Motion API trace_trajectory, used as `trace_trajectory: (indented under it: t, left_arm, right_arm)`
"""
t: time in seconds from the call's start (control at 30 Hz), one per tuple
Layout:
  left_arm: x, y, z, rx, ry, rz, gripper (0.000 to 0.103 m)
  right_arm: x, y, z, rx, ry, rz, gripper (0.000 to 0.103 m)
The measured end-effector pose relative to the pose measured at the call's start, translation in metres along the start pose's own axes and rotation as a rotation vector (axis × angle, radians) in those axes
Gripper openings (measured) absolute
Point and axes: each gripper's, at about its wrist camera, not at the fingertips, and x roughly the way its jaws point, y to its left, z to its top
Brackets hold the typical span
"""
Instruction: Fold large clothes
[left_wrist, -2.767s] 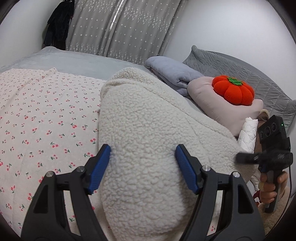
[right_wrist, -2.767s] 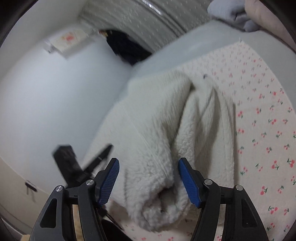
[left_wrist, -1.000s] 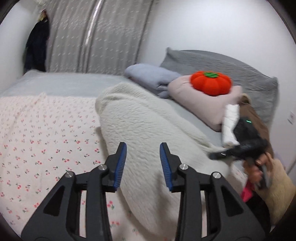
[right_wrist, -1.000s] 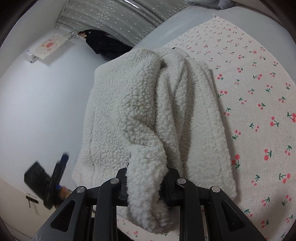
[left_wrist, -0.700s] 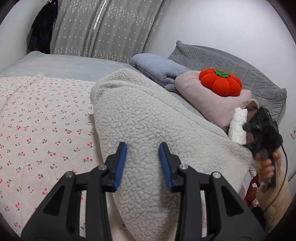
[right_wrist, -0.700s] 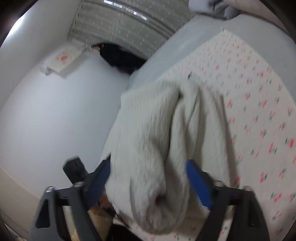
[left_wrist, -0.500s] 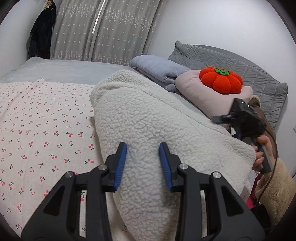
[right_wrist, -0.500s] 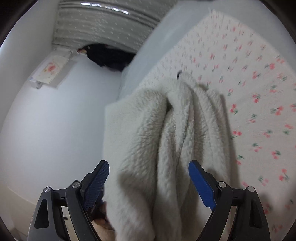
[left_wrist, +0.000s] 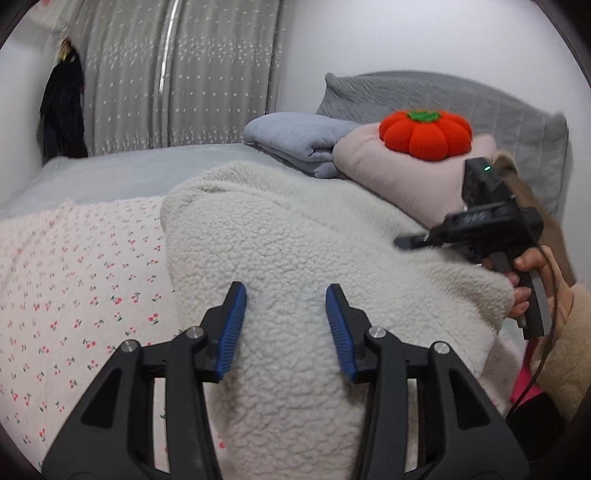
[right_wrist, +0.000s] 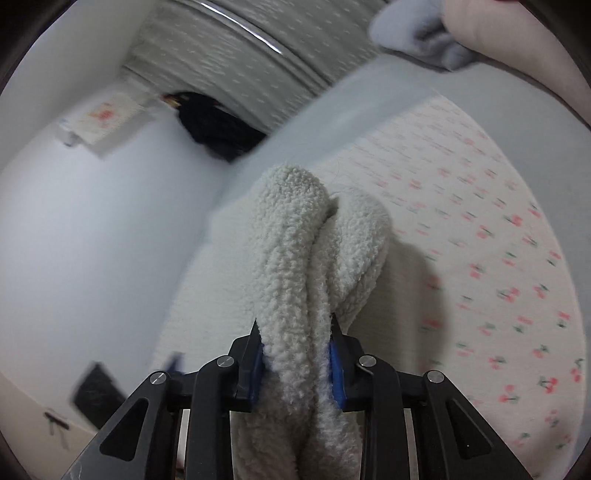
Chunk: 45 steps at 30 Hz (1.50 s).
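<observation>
Two grippers are on one big cream fleece garment, which lies bunched along the right-hand side of the bed, over the cherry-print sheet that spreads away to the left. From the left wrist view, the left gripper sits above the near part of the fleece, its blue pads apart and widening, fleece showing in the gap between them but neither pad pressing into it. Over at the right edge of that view, the right gripper pokes in toward the fleece's right-hand edge, a hand in a tan fuzzy sleeve wrapped round its handle. Switch to the right wrist view and it's clear: the right gripper is pinching a thick fold of the fleece, pads sunk into the pile on both sides and closing in, the bunched cloth standing up in two soft ridges ahead of the fingers. That view is blurred around the edges. Farther back on the bed, near the headboard end, a folded pale blue blanket lies just left of a pink pillow, and an orange pumpkin cushion rests on top of that pillow. A grey quilted pillow stands behind them against the wall, grey starred curtains hang at the far side, and a dark garment hangs at the far left.
</observation>
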Motion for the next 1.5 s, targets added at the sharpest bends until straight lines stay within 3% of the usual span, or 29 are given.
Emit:
trace_trajectory:
  t: [0.07,0.13,0.17,0.2,0.23,0.33,0.4,0.6,0.7,0.8,0.9,1.03,1.1,1.17,1.37,1.43,1.5]
  left_arm:
    - [0.002,-0.009,0.002,0.037,0.000,0.050,0.050]
    - [-0.001,-0.005,0.005,0.016,0.007,0.039,0.055]
    - [-0.002,0.000,0.008,-0.012,0.019,0.024,0.061]
    - [-0.004,0.006,0.010,-0.039,0.033,0.015,0.077]
    - [-0.005,0.014,0.012,-0.084,0.045,0.006,0.084]
    - [-0.008,0.037,0.012,-0.210,0.074,-0.032,0.084]
    - [0.000,0.051,0.007,-0.280,0.151,-0.065,0.085]
    - [0.030,0.091,-0.025,-0.637,0.301,-0.303,0.097]
    - [0.047,0.104,-0.041,-0.749,0.351,-0.412,0.101]
    - [0.057,0.114,-0.052,-0.848,0.345,-0.478,0.099]
    - [0.047,0.114,-0.042,-0.825,0.294,-0.470,0.089]
    - [0.026,0.123,-0.026,-0.772,0.191,-0.448,0.086]
    - [0.019,0.125,-0.022,-0.704,0.198,-0.355,0.086]
    - [0.019,0.115,-0.022,-0.587,0.236,-0.222,0.086]
    - [0.008,0.113,-0.023,-0.620,0.216,-0.219,0.087]
    - [-0.009,0.113,-0.017,-0.610,0.147,-0.183,0.086]
    - [-0.024,0.107,-0.004,-0.583,0.029,-0.154,0.086]
  right_arm:
    - [0.016,-0.026,-0.008,0.034,0.052,-0.019,0.038]
    - [0.017,-0.043,-0.010,0.117,0.040,0.061,0.045]
    - [0.016,-0.044,-0.011,0.131,0.038,0.059,0.059]
    - [0.014,-0.043,-0.012,0.131,0.038,0.015,0.080]
    - [0.013,-0.042,-0.013,0.129,0.040,-0.004,0.085]
    - [0.011,-0.044,-0.020,0.151,0.076,0.038,0.086]
    - [0.009,-0.048,-0.024,0.181,0.094,0.063,0.086]
    - [0.025,-0.086,-0.037,0.335,0.182,0.190,0.091]
    - [0.033,-0.091,-0.042,0.338,0.180,0.225,0.092]
    - [0.042,-0.088,-0.042,0.315,0.170,0.232,0.082]
    - [0.047,-0.086,-0.048,0.358,0.171,0.286,0.073]
    - [0.041,-0.069,-0.058,0.350,0.148,0.321,0.068]
    - [0.038,-0.042,-0.059,0.281,0.126,0.312,0.067]
    - [0.042,-0.037,-0.059,0.272,0.113,0.277,0.068]
    - [0.043,-0.042,-0.065,0.315,0.117,0.186,0.080]
    - [0.032,-0.033,-0.054,0.297,0.054,0.128,0.081]
    - [0.003,-0.016,-0.051,0.261,-0.058,0.078,0.080]
